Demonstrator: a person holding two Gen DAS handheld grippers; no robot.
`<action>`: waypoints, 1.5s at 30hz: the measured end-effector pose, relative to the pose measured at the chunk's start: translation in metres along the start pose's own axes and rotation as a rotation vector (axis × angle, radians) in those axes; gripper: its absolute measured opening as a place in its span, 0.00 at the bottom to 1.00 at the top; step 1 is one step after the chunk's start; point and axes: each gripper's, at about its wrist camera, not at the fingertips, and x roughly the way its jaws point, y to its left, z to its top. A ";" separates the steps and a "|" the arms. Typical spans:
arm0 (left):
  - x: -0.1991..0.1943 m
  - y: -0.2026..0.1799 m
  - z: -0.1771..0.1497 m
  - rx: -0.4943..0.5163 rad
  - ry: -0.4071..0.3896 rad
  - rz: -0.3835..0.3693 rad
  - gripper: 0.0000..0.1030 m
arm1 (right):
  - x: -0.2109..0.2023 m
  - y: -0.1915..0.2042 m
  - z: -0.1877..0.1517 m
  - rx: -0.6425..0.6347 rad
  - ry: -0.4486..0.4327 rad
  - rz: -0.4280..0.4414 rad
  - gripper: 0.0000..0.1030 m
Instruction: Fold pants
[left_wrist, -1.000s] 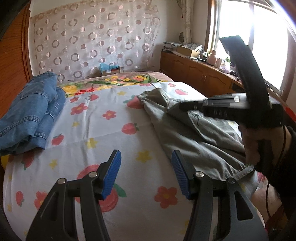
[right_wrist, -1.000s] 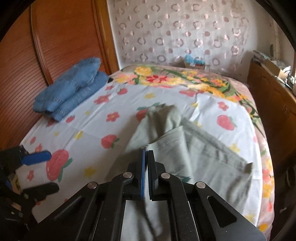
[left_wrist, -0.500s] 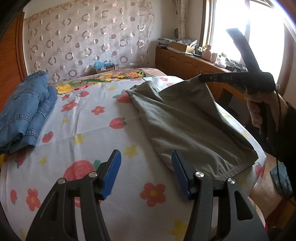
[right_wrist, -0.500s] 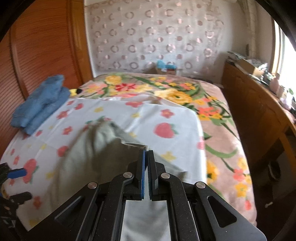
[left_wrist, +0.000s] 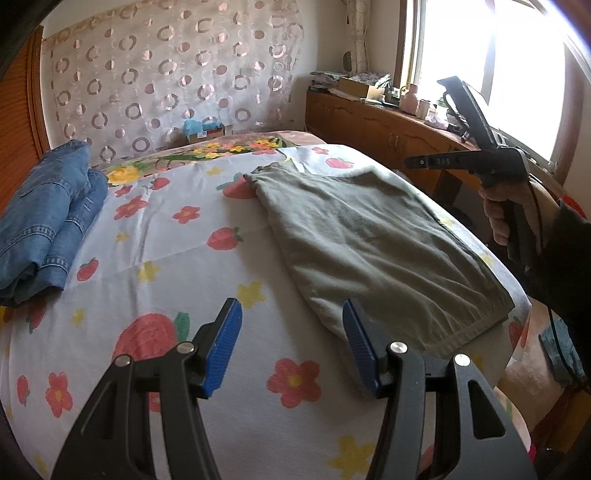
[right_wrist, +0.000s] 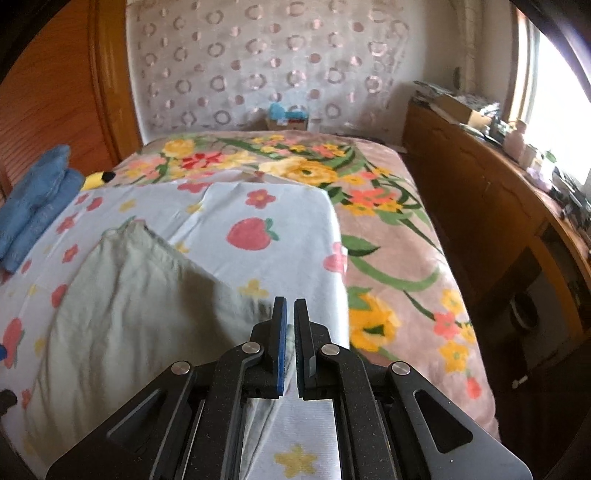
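Note:
Olive-green pants (left_wrist: 369, 236) lie flat on the flowered bedsheet, folded into a broad panel; they also show in the right wrist view (right_wrist: 125, 288). My left gripper (left_wrist: 291, 343) is open and empty, low over the sheet just left of the pants' near hem. My right gripper (right_wrist: 290, 332) hangs above the pants' right edge, its jaws parted by a narrow gap with no cloth between them. From the left wrist view it (left_wrist: 417, 161) is held in the air beyond the pants' right side.
Folded blue jeans (left_wrist: 44, 221) lie stacked at the bed's left edge by the wooden headboard. A wooden cabinet (right_wrist: 498, 221) with clutter runs along the right under the window. The floral blanket (right_wrist: 369, 229) covers the bed's far right part.
My right gripper carried the pants' upper layer over to the right, laid it flat and let it go, its jaws now slightly parted. My left gripper stayed open and moved little.

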 end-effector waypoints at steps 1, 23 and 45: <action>0.000 0.000 0.000 0.000 0.000 -0.001 0.54 | 0.000 0.000 0.000 0.006 0.000 0.006 0.03; -0.009 -0.015 -0.006 0.028 0.000 -0.031 0.54 | -0.085 0.044 -0.092 0.021 -0.033 0.146 0.47; -0.005 -0.034 -0.030 0.070 0.061 -0.086 0.54 | -0.121 0.052 -0.159 0.025 0.020 0.197 0.36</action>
